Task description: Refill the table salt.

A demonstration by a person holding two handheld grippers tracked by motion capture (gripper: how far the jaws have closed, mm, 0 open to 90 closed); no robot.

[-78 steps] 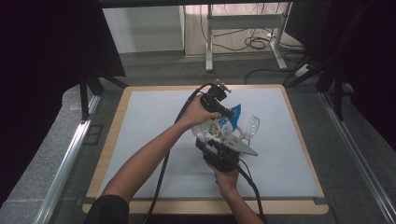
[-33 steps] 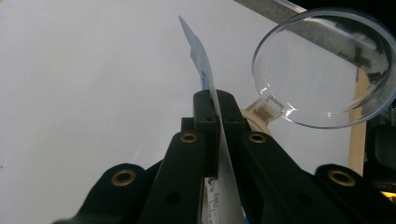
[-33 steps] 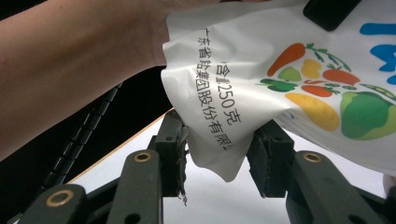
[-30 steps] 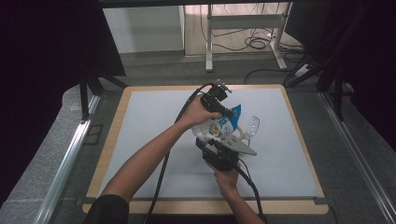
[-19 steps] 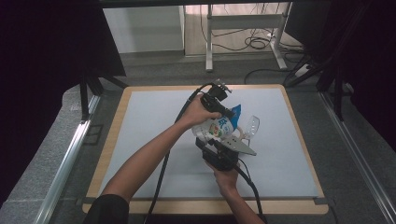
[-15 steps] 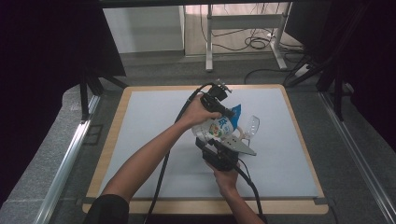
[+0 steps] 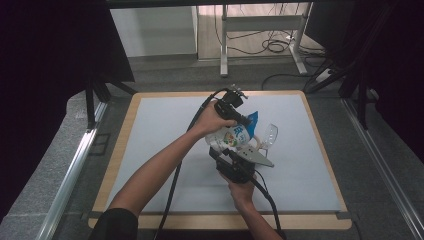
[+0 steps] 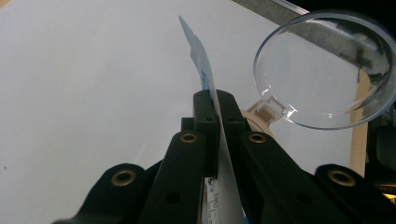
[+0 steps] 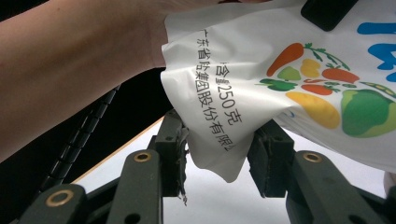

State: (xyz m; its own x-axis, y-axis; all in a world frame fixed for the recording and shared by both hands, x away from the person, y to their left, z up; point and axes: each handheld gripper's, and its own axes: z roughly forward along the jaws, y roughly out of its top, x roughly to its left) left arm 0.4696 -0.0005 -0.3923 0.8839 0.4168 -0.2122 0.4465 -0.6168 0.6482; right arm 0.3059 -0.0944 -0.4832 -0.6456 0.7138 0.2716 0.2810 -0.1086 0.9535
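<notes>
Above the bench's (image 7: 150,150) middle, the left tool (image 8: 217,100) is clamped on the bag's (image 7: 235,134) top edge, the right tool (image 9: 217,149) gapes around its bottom corner, and a glass (image 7: 268,134) stands at three o'clock.

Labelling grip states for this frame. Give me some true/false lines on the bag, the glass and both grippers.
1. The left gripper is shut on the bag's edge. True.
2. The right gripper is clamped tight on the bag. False: its jaws stand apart, with a bag corner hanging between them.
3. The glass is clear and stands right of the bag in the high view. True.
4. The bag lies flat on the table. False: it is held up above it.
5. The bag is plain brown. False: it is white with blue and printed vegetables.
</notes>
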